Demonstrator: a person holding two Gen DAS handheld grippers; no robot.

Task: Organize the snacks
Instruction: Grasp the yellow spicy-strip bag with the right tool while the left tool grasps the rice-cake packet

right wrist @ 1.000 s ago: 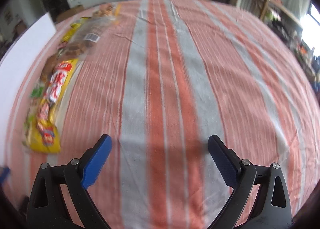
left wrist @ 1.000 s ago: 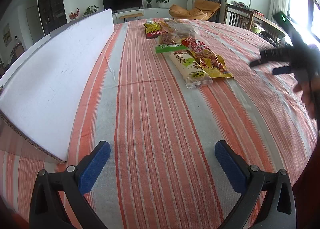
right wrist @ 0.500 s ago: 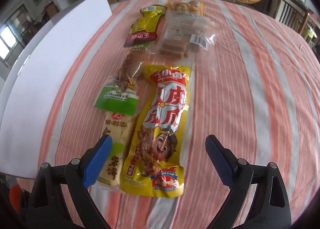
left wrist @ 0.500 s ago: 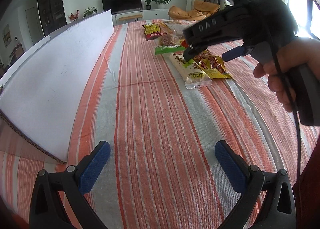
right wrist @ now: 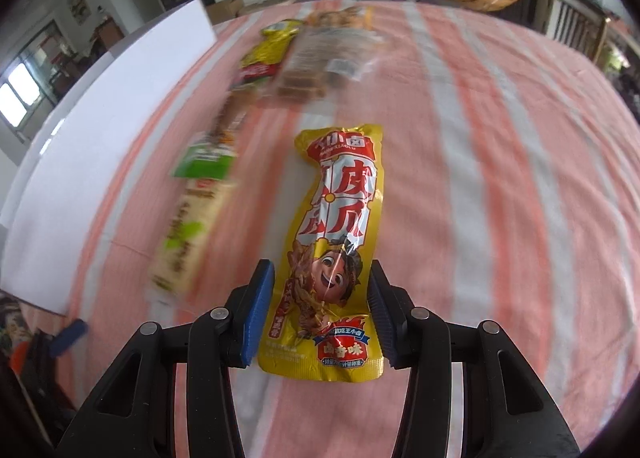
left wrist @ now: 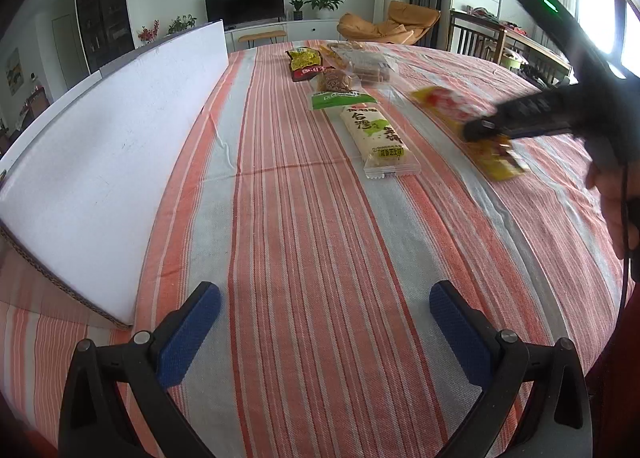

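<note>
A long yellow snack pack (right wrist: 340, 226) with red lettering lies lengthwise between the pads of my right gripper (right wrist: 320, 274). Its jaws are closing and both blue pads press the pack's sides. The left wrist view shows the same yellow pack (left wrist: 444, 102), blurred, under the right gripper (left wrist: 480, 130) at the right. A white and green rice-cake pack (left wrist: 378, 134), a green-labelled pack (left wrist: 334, 88), a yellow and red pack (left wrist: 306, 64) and a clear pack of brown biscuits (left wrist: 366, 64) lie in a row on the striped cloth. My left gripper (left wrist: 325, 292) hangs open over bare cloth near the front.
A long white board (left wrist: 112, 162) with a cardboard edge stands along the left side of the table. The orange and grey striped tablecloth (left wrist: 304, 218) covers the table. A person's hand (left wrist: 616, 198) holds the right gripper. Chairs and a side table stand beyond the far right edge.
My right gripper swung over to the snack row, closed on the yellow pack and drew it rightward away from the rice-cake pack. The left gripper stayed still and open.
</note>
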